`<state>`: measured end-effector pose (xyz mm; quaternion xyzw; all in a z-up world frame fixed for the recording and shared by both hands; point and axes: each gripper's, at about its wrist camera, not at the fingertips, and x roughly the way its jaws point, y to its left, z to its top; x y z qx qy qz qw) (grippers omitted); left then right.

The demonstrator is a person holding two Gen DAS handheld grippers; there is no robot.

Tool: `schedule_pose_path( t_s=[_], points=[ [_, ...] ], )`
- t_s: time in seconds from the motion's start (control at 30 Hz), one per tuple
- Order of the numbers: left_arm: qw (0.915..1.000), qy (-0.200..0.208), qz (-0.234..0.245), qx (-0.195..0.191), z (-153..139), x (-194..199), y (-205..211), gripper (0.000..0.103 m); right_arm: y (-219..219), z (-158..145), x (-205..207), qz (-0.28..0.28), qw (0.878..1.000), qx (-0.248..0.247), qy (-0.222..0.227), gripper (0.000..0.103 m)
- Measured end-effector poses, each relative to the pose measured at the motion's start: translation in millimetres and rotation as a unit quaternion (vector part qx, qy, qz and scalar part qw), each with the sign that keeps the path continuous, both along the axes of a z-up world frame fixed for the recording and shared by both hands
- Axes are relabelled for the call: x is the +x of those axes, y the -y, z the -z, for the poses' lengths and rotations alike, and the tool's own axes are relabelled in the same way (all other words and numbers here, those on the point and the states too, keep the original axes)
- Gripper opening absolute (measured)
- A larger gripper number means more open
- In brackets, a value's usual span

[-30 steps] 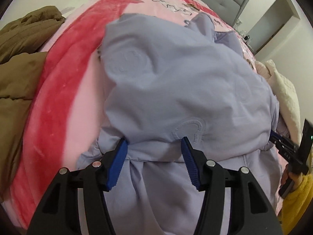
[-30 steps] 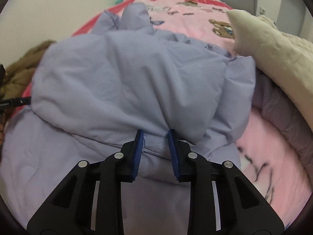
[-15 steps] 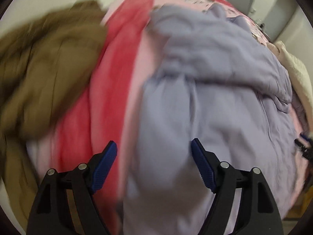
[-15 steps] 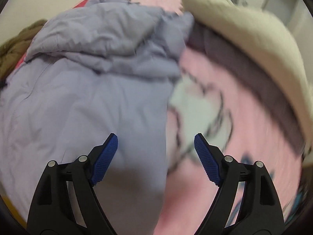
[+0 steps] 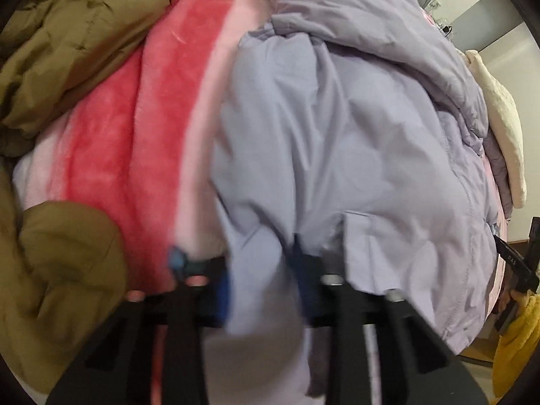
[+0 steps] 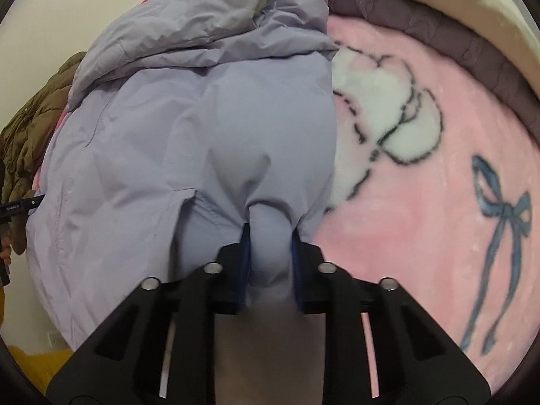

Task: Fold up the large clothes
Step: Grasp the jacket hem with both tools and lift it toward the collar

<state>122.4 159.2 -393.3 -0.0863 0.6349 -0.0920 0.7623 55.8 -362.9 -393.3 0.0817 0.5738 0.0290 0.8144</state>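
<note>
1. Lavender padded fabric fills the left wrist view: the lavender jacket (image 5: 354, 141) lies spread across the pink blanket (image 5: 111, 155), its upper part bunched toward the far end of the bed; the left gripper (image 5: 263, 287) is blurred, and its jaws are closing with a fold of the jacket's near hem between the blue pads (image 5: 224, 298); whether the pads press the cloth yet cannot be told through the blur; an olive coat (image 5: 77, 33) is heaped to the left on the blanket's edge; a cream quilt (image 5: 503, 141) lies beyond the jacket on the right; at the right rim the other tool shows, held by a hand beside a yellow sleeve (image 5: 516, 337).

2. In the right wrist view the same jacket (image 6: 189, 128) covers the left half of the bed, its right edge lying along a white flower printed on the blanket (image 6: 422, 222); the right gripper (image 6: 270, 253) has its jaws closing on a rounded fold of the hem, the blue pads (image 6: 244, 253) pressing the fold from both sides; a blue bow print (image 6: 499, 233) sits to the right; the cream quilt (image 6: 465, 3) curves along the top right over a mauve garment (image 6: 422, 23).
</note>
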Motion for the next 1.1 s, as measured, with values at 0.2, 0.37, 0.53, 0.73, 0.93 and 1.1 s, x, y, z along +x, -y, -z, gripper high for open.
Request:
schedule_pose_path(
  t_s=[0.2, 0.37, 0.53, 0.73, 0.93, 1.1],
  points=[
    [0.9998, -0.021, -0.002, 0.004, -10, -32, -2, 0.008, -14, -17, -13, -0.026, 0.999, -0.029, -0.019, 0.007],
    [0.999, -0.031, -0.025, -0.02, -9, -51, -9, 0.007, -4, -17, -24, -0.013, 0.999, -0.022, -0.025, 0.007],
    [0.9999, -0.002, 0.0, 0.016, -23, -40, -5, 0.017, 2, -20, -3, -0.022, 0.999, -0.03, -0.029, 0.017],
    [0.9967, 0.065, 0.047, 0.004, -72, -25, -7, 0.051, 9, -82, 10, -0.038, 0.998, 0.013, 0.056, 0.047],
    [0.9908, 0.101, 0.085, 0.03, -112, -17, -6, 0.064, 0, -145, 52, -0.083, 0.989, 0.01, 0.121, 0.062],
    [0.9696, 0.19, 0.134, 0.076, -162, 42, 26, 0.076, -17, -173, 135, -0.147, 0.972, -0.005, 0.182, 0.075]
  ],
)
